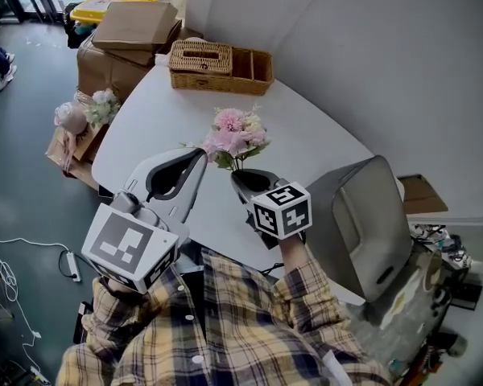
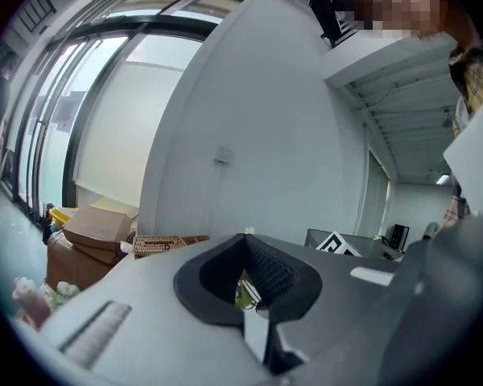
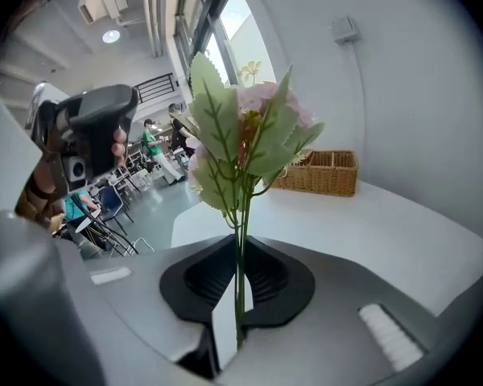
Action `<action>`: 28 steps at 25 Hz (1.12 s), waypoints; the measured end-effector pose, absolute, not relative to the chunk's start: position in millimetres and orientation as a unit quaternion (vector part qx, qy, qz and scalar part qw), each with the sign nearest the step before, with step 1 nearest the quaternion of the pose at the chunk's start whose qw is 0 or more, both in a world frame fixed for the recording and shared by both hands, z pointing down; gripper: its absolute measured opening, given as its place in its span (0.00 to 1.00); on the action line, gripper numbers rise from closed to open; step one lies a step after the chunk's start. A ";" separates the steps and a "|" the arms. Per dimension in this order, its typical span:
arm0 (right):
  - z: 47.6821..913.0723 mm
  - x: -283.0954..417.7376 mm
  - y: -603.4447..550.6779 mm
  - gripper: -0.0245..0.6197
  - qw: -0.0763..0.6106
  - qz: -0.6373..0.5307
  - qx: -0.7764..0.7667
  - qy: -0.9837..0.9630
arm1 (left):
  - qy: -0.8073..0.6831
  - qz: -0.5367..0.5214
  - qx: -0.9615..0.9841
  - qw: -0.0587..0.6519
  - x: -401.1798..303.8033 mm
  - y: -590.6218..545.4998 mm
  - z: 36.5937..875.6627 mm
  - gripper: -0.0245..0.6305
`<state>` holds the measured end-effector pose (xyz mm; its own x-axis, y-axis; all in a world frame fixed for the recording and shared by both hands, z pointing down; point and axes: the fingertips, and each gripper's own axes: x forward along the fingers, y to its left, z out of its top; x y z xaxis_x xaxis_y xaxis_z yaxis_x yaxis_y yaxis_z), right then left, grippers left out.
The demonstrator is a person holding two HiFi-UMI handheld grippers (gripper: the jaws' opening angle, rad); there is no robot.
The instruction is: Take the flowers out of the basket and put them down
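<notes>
A small bunch of pink and cream flowers [image 1: 233, 135] with green leaves stands upright above the white table [image 1: 330, 139]. Its thin stems [image 3: 240, 256] run down between the jaws of my right gripper [image 1: 243, 175], which is shut on them. In the right gripper view the flowers [image 3: 245, 123] fill the middle. My left gripper [image 1: 200, 158] hovers just left of the bunch with its jaws together and nothing in them. The wicker basket [image 1: 221, 68] sits at the table's far edge, well beyond both grippers, and I see no flowers in it.
Cardboard boxes [image 1: 133, 30] stand past the table's far left end. Another bunch of flowers [image 1: 84, 112] lies on a low box left of the table. A grey chair back [image 1: 362, 223] is close on my right. A power strip and cable [image 1: 68, 264] lie on the floor.
</notes>
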<state>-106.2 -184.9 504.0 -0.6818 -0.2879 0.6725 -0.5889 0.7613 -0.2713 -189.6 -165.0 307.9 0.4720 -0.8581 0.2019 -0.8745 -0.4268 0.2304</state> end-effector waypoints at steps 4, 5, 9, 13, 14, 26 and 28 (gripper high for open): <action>538.5 -114.9 -188.6 0.09 0.340 0.252 0.248 -0.871 | -0.508 0.028 0.846 0.156 -198.4 -176.6 315.7 0.06; 545.6 -116.7 -189.9 0.09 0.344 0.256 0.249 -0.868 | -0.508 0.029 0.846 0.158 -200.9 -179.6 317.6 0.06; 567.1 -123.8 -190.8 0.09 0.359 0.274 0.247 -0.857 | -0.506 0.032 0.845 0.167 -209.0 -188.9 323.9 0.06; 588.3 -126.3 -189.3 0.10 0.383 0.277 0.244 -0.847 | -0.504 0.033 0.846 0.171 -213.3 -196.0 329.9 0.06; 593.7 -125.8 -188.7 0.10 0.391 0.275 0.245 -0.844 | -0.503 0.033 0.846 0.172 -214.1 -197.3 330.8 0.06; 629.1 -121.7 -183.5 0.14 0.430 0.278 0.247 -0.822 | -0.502 0.034 0.845 0.181 -225.2 -204.3 341.1 0.06; 630.9 -120.6 -183.7 0.15 0.432 0.280 0.249 -0.820 | -0.502 0.034 0.845 0.181 -225.4 -203.5 341.7 0.06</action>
<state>-120.6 -183.7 630.9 -0.5022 -0.1670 0.8485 -0.6511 0.7188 -0.2439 -225.4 -203.5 341.7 0.4941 -0.8357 0.2396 -0.8604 -0.4306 0.2725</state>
